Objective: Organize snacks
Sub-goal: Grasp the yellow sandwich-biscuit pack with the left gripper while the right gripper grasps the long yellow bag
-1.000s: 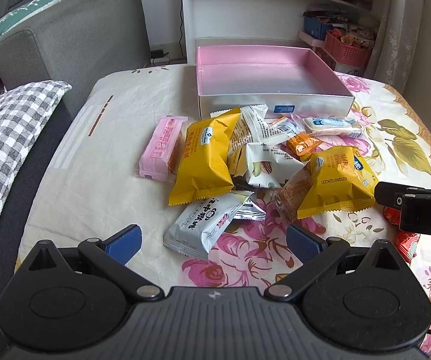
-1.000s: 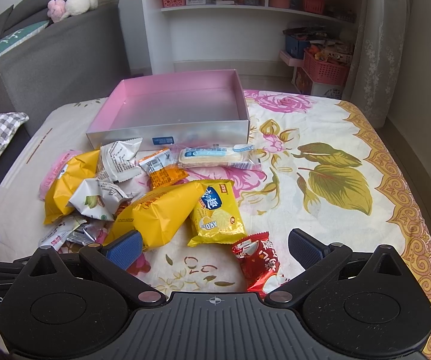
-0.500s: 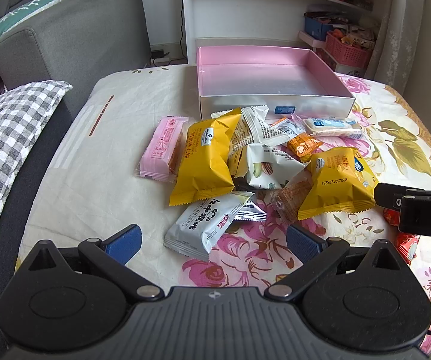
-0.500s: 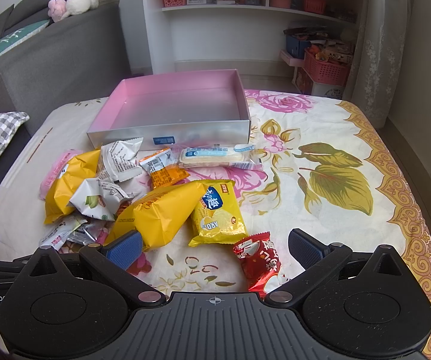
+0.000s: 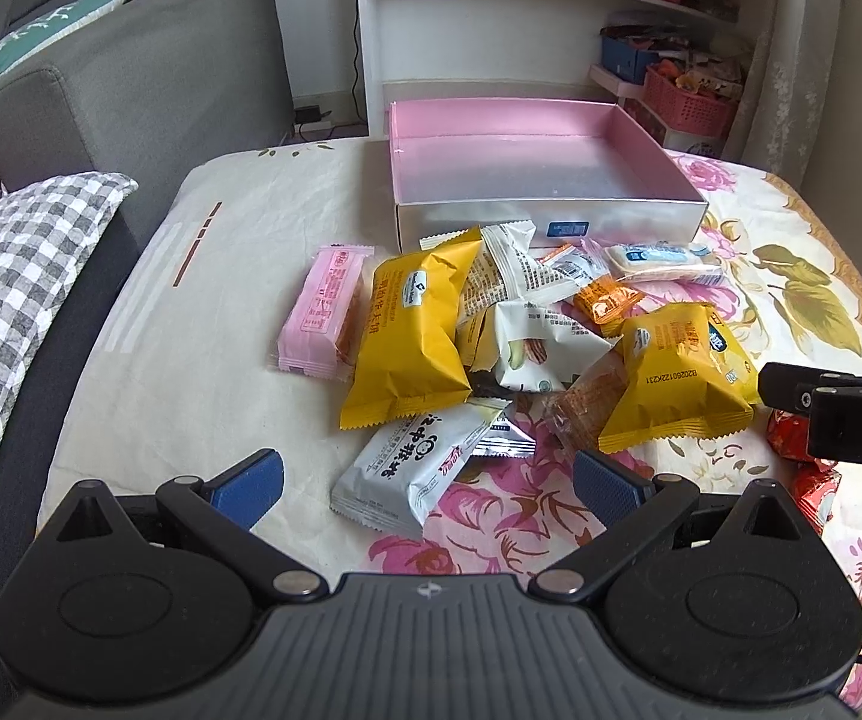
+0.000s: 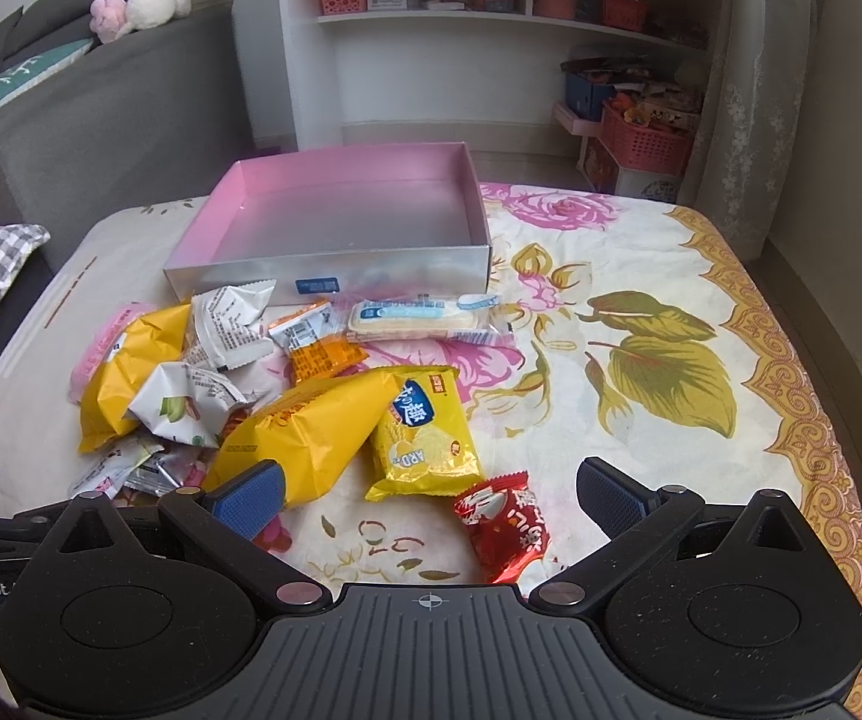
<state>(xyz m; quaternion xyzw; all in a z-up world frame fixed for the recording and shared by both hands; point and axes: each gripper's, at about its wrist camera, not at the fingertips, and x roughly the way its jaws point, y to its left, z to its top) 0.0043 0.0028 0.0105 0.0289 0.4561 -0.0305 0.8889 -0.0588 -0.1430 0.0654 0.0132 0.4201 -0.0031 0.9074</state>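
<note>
A pile of snack packets lies on a floral cloth in front of an empty pink box (image 5: 527,156) (image 6: 347,210). In it are a big yellow bag (image 5: 410,330), a pink wafer pack (image 5: 323,306), a white packet (image 5: 425,462), another yellow bag (image 5: 671,378) (image 6: 311,432), a small yellow biscuit pack (image 6: 425,432) and a red packet (image 6: 506,519). My left gripper (image 5: 428,486) is open, low over the white packet. My right gripper (image 6: 428,495) is open, just above the red packet. Neither holds anything.
A grey sofa (image 5: 119,84) with a checked cushion (image 5: 5,300) stands to the left. A white shelf unit (image 6: 491,42) and pink baskets (image 6: 647,138) stand behind the box. Bare floral cloth (image 6: 659,372) lies right of the pile.
Both views have shifted only slightly; the snacks and the box lie where they were, and both grippers remain open.
</note>
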